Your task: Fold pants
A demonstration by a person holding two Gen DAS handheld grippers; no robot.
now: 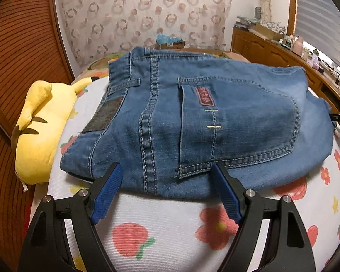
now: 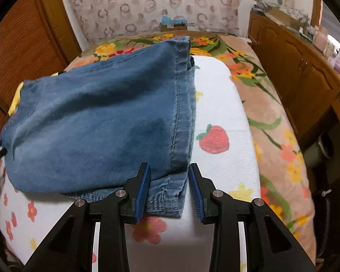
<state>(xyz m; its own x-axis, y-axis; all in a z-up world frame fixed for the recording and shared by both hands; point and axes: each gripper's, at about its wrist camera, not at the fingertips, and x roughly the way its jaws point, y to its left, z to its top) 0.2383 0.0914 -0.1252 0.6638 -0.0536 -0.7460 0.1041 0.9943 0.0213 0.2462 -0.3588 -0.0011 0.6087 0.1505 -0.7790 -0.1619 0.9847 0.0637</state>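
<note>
Jeans (image 1: 192, 122) lie folded on your strawberry-print sheet (image 1: 161, 222); left gripper (image 1: 166, 176) gapes wide, right gripper (image 2: 170, 181) seemingly released, straddling the hem corner (image 2: 167, 195).

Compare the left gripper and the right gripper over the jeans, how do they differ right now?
The left gripper has its jaws spread wide; the right gripper has them much narrower. The left sits at the waist end of the jeans, below the back pocket; the right straddles the hemmed leg end. Shared: both have blue pads on black frames, point down at the near edge, and neither presses the denim.
</note>
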